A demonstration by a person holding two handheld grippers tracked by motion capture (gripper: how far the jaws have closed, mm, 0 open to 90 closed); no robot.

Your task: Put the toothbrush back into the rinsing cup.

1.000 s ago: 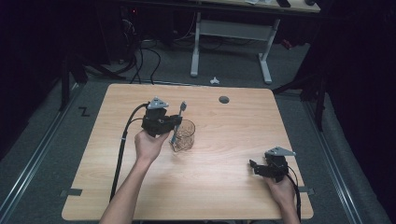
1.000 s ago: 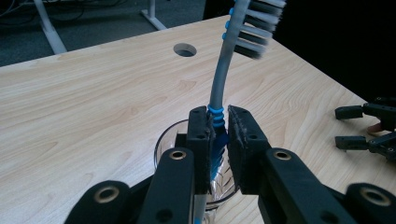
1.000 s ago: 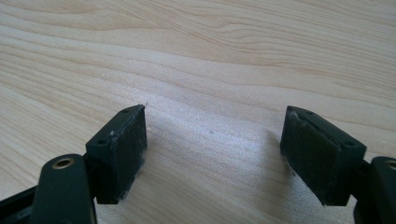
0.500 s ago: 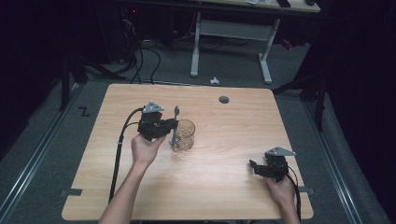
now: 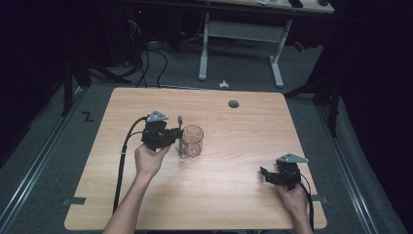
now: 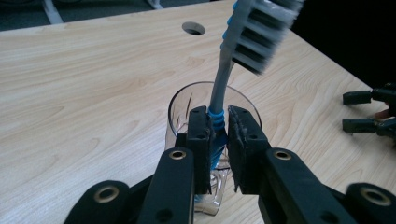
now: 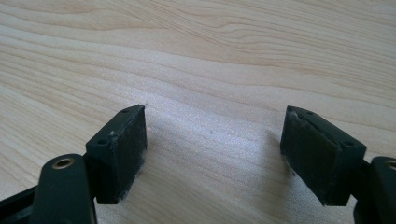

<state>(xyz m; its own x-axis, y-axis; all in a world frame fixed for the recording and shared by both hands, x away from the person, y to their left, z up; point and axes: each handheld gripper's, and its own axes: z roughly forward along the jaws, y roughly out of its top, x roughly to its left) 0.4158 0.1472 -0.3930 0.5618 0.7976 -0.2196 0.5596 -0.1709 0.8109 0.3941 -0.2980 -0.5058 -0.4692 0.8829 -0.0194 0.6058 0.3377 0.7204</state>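
- L gripper point(image 5: 179, 138): jaws clamped tight on toothbrush point(image 6: 219, 100), pinching the blue ribbed grip section of the handle; bristle head up top, grey w/ blue trim.
- Toothbrush long axis: near upright, leaning slightly; head well above the rim, lower handle end dipping into the glass cup point(image 5: 190, 141), seen through the clear wall in left gripper view.
- Glass cup: standing upright on desk point(image 5: 234, 204), roughly mid-desk, left of centre; straight ahead of and just below the L jaws, so the drop line is basically down the brush's own axis.
- Judgement: placing-the-brush-in-cup step, nearly done; next likely a small lowering, then release. Risk: brush tipping the cup or leaning out if let go too high.
- R gripper point(image 5: 267, 175): jaws wide apart, nothing between them, just bare wood grain underneath; resting low near the desk's front-right corner, well apart from cup.
- L hand point(image 5: 148, 160) clearly the nearer one; R hand point(image 5: 293, 196) idle.
- Round cable hole point(image 5: 234, 104) further back on desk, not involved.
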